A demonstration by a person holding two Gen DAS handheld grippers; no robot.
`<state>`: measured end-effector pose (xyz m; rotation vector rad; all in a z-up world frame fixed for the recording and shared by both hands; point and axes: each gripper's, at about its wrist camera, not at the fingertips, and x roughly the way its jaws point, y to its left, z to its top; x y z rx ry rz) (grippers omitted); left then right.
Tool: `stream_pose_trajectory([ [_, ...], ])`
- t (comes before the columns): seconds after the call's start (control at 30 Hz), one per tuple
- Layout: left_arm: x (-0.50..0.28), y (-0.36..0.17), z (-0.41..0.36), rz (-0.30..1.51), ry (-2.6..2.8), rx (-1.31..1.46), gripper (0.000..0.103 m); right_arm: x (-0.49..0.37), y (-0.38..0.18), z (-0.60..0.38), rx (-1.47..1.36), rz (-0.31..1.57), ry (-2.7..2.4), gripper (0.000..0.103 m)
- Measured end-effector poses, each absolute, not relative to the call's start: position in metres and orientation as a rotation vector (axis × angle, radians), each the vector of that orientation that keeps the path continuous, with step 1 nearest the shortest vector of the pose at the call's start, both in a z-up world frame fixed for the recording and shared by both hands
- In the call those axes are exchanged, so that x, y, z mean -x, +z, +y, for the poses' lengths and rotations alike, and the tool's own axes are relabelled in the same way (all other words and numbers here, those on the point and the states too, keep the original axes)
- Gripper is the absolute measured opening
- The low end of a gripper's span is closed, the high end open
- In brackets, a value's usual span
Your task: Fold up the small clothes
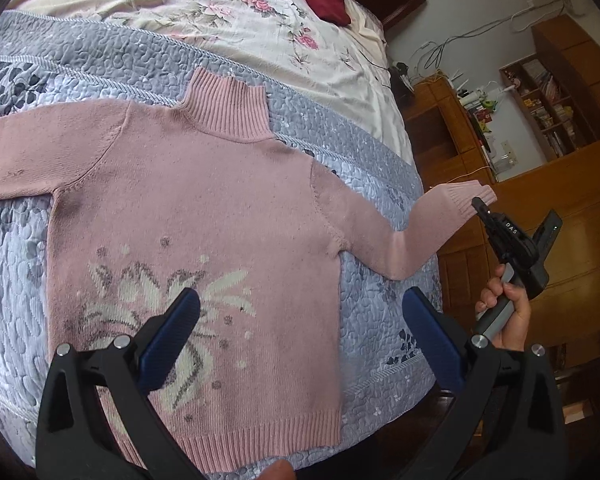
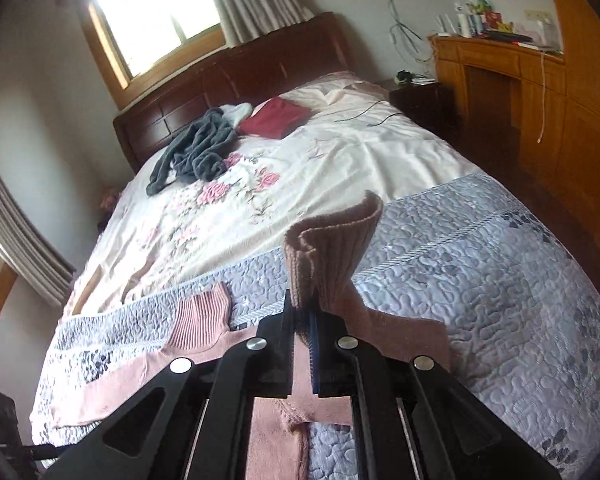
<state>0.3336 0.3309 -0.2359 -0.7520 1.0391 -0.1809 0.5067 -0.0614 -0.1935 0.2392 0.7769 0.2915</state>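
Observation:
A pink knit sweater point(image 1: 204, 208) with a white flower pattern lies flat, front up, on the grey quilted bedspread point(image 1: 380, 168), collar pointing away. My left gripper point(image 1: 300, 300) hovers open above its lower hem, nothing between the blue pads. The right gripper point(image 1: 480, 206) is shut on the ribbed cuff point(image 1: 466, 194) of the sweater's right sleeve and holds it lifted off the bed's right edge. In the right wrist view the cuff point(image 2: 332, 248) sticks up from the shut right gripper point(image 2: 304, 312), with the collar point(image 2: 200, 320) at lower left.
Farther up the floral sheet point(image 2: 340, 152) lie a dark grey garment point(image 2: 196, 148) and a red one point(image 2: 276, 118) near the wooden headboard point(image 2: 240, 76). Wooden cabinets and shelves point(image 1: 540, 92) stand right of the bed. A hand point(image 1: 504, 312) grips the right gripper's handle.

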Motion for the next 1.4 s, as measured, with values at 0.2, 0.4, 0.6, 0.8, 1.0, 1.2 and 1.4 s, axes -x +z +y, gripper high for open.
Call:
stream_pose_trajectory([
  [0.2,-0.378,-0.253,0.329,1.036,-0.245,0.743,0.100,-0.505,-0.247,0.032,-0.053,0.839,0.350,0.005],
  [0.4,-0.416,-0.291,0.325,1.068,-0.266,0.774,0.100,-0.493,-0.324,0.094,0.117,0.947,0.383,0.005],
  [0.6,-0.452,-0.352,0.316,1.137,-0.316,0.910,0.100,-0.477,-0.390,0.121,0.247,1.047,0.426,0.007],
  [0.8,-0.492,-0.413,0.294,1.220,-0.374,1.128,0.100,-0.438,-0.376,0.092,0.141,1.042,0.460,0.045],
  [1.0,-0.520,-0.444,0.264,1.306,-0.381,1.173,0.100,-0.378,-0.352,0.040,0.016,1.060,0.450,0.048],
  [1.2,-0.533,-0.452,0.254,1.342,-0.307,1.141,0.076,-0.328,-0.355,0.006,-0.158,1.103,0.414,0.049],
  [1.4,-0.543,-0.433,0.257,1.363,-0.280,1.070,0.006,-0.304,-0.352,-0.001,-0.250,1.119,0.420,0.049],
])
